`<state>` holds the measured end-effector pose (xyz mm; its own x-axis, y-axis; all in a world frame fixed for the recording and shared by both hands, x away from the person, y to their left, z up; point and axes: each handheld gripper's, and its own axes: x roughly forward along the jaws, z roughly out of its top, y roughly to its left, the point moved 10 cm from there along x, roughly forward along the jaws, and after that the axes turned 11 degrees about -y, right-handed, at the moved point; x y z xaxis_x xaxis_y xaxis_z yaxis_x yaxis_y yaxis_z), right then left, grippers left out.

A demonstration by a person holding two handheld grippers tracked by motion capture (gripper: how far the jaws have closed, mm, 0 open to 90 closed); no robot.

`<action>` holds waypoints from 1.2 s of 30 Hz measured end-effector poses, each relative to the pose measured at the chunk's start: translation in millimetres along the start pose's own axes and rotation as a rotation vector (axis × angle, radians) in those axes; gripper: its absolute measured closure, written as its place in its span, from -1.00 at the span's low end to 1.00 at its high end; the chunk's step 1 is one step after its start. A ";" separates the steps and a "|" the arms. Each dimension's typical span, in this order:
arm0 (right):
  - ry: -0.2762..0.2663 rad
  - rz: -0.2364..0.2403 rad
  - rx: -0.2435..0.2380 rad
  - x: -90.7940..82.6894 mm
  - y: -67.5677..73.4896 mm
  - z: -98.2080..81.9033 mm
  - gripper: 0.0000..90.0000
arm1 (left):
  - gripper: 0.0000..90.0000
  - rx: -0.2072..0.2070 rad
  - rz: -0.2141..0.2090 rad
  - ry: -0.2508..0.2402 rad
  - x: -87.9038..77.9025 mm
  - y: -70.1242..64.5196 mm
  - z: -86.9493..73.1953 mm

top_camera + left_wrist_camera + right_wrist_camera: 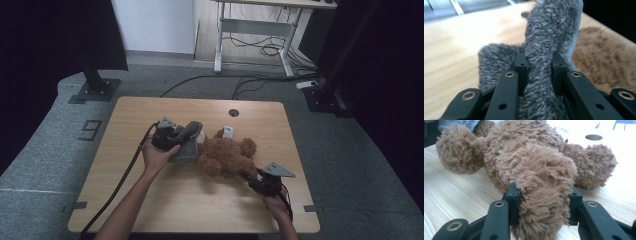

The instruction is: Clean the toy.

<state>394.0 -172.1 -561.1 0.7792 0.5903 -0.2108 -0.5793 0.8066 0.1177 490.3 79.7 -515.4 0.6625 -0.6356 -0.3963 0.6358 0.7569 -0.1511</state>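
Note:
A brown teddy bear (227, 155) lies on the wooden table (175, 205), right of centre. My right gripper (250, 179) comes in from the lower right and is shut on one of the bear's limbs; in the right gripper view the black jaws squeeze that furry limb (544, 200), with the bear's body (524, 152) beyond. A grey fuzzy cloth (187, 142) rests against the bear's left side. My left gripper (175, 136) is shut on a raised fold of this grey cloth (544, 50), which bulges up between the jaws (540, 67).
A round cable hole (234, 113) sits near the table's far edge. A white label (228, 132) pokes out behind the bear. Black cable trails from the left gripper off the front left edge. Dark stands and another desk are on the floor beyond.

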 end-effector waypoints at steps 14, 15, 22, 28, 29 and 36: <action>-0.084 -0.008 0.017 -10.3 5.8 64.0 -0.35 | 0.67 -0.003 -0.013 0.007 -4.5 -2.9 -28.7; -0.084 -0.008 0.017 -10.3 5.8 64.0 -0.35 | 0.67 0.000 -0.014 0.008 -4.9 -3.5 -29.8; 0.069 0.014 0.031 42.5 14.5 63.0 -0.49 | 0.68 -0.038 -0.043 0.000 -10.0 -3.2 -36.3; 0.194 -0.016 0.069 77.1 18.7 27.2 -0.66 | 0.68 -0.044 -0.050 0.003 -11.2 -2.9 -37.7; 0.189 -0.019 0.081 77.8 17.5 23.7 -0.67 | 0.68 -0.043 -0.050 0.003 -11.5 -3.2 -38.1; 0.169 0.007 0.087 76.3 21.1 11.2 -0.21 | 0.67 -0.047 -0.045 0.004 -16.0 -5.2 -41.6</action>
<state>443.9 -109.7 -563.9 0.7196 0.5882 -0.3691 -0.5558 0.8065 0.2016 459.9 92.3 -546.0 0.6320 -0.6684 -0.3922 0.6454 0.7341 -0.2110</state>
